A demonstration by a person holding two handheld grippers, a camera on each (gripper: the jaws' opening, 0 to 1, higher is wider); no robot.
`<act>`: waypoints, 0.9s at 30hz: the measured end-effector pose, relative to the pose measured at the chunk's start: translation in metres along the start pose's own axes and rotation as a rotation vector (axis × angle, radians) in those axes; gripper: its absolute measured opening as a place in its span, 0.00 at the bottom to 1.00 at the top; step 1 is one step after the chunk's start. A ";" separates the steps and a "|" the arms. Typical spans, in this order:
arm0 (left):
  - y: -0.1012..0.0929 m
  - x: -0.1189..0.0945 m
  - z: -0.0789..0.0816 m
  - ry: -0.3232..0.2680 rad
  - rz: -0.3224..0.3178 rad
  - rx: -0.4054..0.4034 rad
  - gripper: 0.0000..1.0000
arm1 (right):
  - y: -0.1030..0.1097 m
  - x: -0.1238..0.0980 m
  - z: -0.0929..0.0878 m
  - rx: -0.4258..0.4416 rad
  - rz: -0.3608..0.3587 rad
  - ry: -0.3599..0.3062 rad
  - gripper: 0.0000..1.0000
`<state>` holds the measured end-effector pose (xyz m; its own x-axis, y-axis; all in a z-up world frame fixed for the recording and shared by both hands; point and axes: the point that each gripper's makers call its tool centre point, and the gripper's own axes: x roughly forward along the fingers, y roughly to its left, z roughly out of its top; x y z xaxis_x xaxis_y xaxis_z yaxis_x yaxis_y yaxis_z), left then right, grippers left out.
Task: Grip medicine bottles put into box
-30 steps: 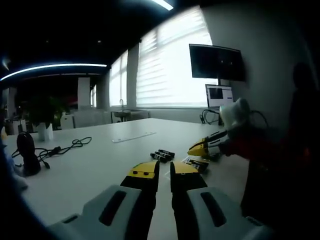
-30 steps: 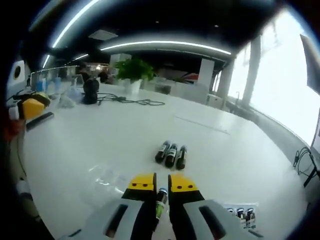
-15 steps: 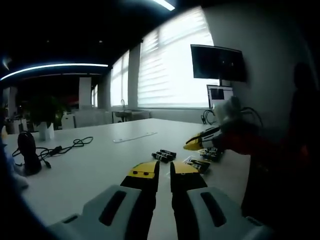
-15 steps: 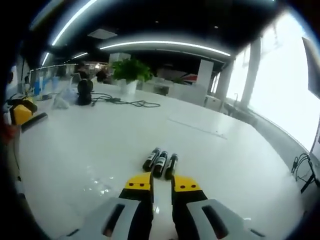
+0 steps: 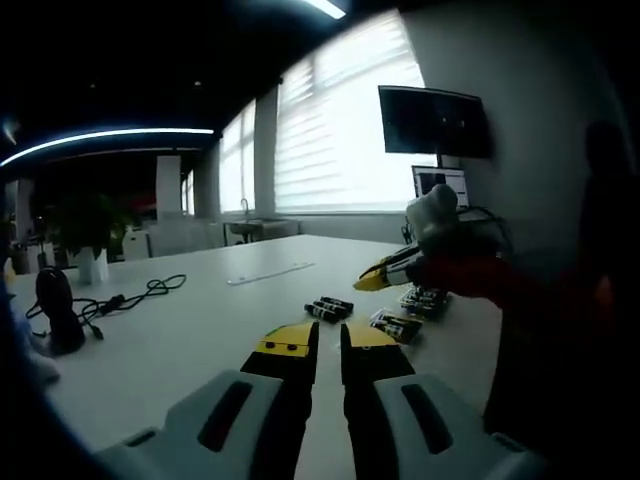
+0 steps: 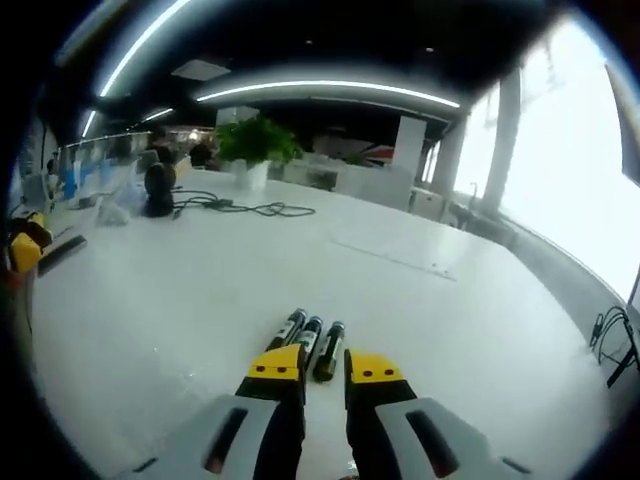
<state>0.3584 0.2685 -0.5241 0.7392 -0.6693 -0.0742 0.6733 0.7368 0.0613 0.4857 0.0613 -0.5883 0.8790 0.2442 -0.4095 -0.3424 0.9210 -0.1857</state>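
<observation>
Three dark medicine bottles (image 6: 309, 341) lie side by side on the white table (image 6: 180, 300), right in front of my right gripper (image 6: 322, 367). It is open, and the near end of the rightmost bottle (image 6: 328, 352) reaches into the gap between its yellow tips. In the left gripper view the same three bottles (image 5: 328, 307) lie ahead of my left gripper (image 5: 329, 341), which is shut on nothing. The right gripper (image 5: 368, 282) comes in from the right on a red sleeve, hovering beside them. A small box (image 5: 425, 298) holds bottles, and more bottles (image 5: 397, 325) lie next to it.
A black cable (image 5: 125, 295) and a dark round object (image 5: 52, 305) lie at the left of the table. A potted plant (image 6: 255, 145) stands at the far side. A monitor (image 5: 435, 123) hangs on the wall. The left gripper's yellow tip (image 6: 22, 250) shows at the left edge.
My right gripper held a bottle low by the box a second ago. It has since moved forward to the three bottles and now stands open with no bottle gripped. My left gripper has stayed still.
</observation>
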 end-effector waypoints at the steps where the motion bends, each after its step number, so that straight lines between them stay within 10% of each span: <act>1: 0.000 0.000 0.000 0.000 0.001 0.001 0.03 | 0.000 0.003 0.000 0.005 0.004 0.003 0.11; 27: 0.001 0.000 0.002 -0.011 -0.002 -0.030 0.03 | -0.003 0.056 -0.013 0.020 0.041 0.107 0.12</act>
<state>0.3591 0.2684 -0.5219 0.7380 -0.6718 -0.0631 0.6743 0.7378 0.0313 0.5316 0.0684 -0.6223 0.8239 0.2489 -0.5091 -0.3693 0.9173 -0.1492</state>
